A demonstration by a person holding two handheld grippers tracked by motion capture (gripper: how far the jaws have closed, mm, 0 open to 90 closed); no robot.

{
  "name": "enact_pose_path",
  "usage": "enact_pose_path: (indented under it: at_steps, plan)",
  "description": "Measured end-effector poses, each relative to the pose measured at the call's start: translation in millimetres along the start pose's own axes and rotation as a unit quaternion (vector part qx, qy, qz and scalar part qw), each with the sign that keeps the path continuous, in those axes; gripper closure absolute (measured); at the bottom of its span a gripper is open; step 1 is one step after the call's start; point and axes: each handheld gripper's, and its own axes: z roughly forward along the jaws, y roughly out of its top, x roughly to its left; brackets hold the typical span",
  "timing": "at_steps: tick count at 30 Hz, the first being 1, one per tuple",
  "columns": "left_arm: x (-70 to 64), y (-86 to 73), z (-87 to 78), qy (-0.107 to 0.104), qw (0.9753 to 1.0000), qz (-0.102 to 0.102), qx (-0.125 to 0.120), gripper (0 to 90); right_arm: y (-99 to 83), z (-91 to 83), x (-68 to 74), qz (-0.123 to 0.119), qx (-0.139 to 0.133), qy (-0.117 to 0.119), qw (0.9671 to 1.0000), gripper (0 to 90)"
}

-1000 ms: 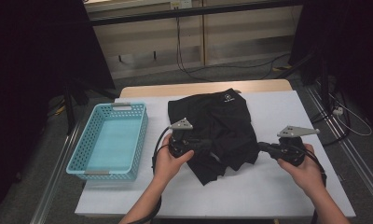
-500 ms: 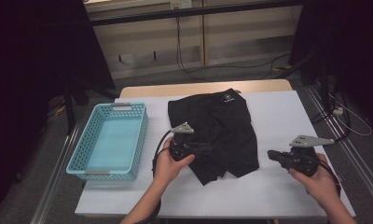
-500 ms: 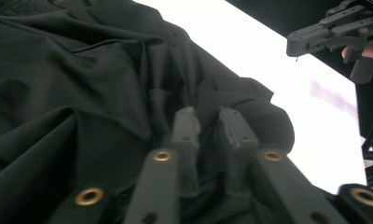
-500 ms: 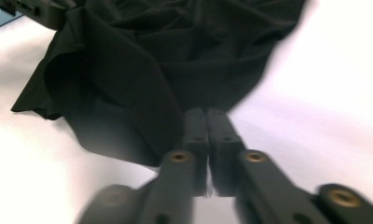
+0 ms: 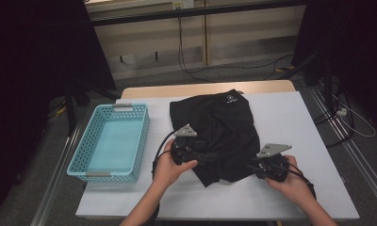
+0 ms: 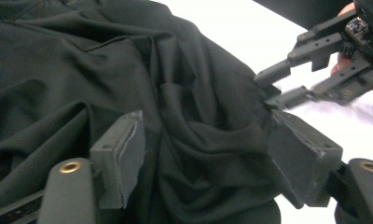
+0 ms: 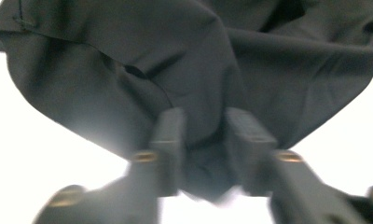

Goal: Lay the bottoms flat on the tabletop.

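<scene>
Black shorts bunched at frame centre on white desk. Left claw spread wide around folds. Right claw, lower right, half-closed on hem; grip uncertain.

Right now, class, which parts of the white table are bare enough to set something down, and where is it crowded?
Bare: the table right of the black shorts, and the front strip. The blue basket is also empty. Crowded: the shorts' near edge, where the left gripper and right gripper work.

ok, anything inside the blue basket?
Nothing visible: the blue basket shows a bare floor in the high view. Its near inner wall is hidden by the rim. The black garment lies beside it on the table.
</scene>
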Motion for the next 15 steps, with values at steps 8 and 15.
enact_pose_path:
  at_steps: [8, 15]
  plan:
    - [0.2, 0.5, -5.9, 0.007, 1.0000, -0.003, -0.004, 23.5, -9.0, -30.7, -9.5, 0.033, -0.021, 0.009, 0.9992, 90.0]
    - [-0.1, 2.9, -9.8, 0.013, 0.9999, 0.000, -0.004, 22.9, -32.2, -68.5, -7.0, 0.041, -0.031, -0.007, 0.9986, 90.0]
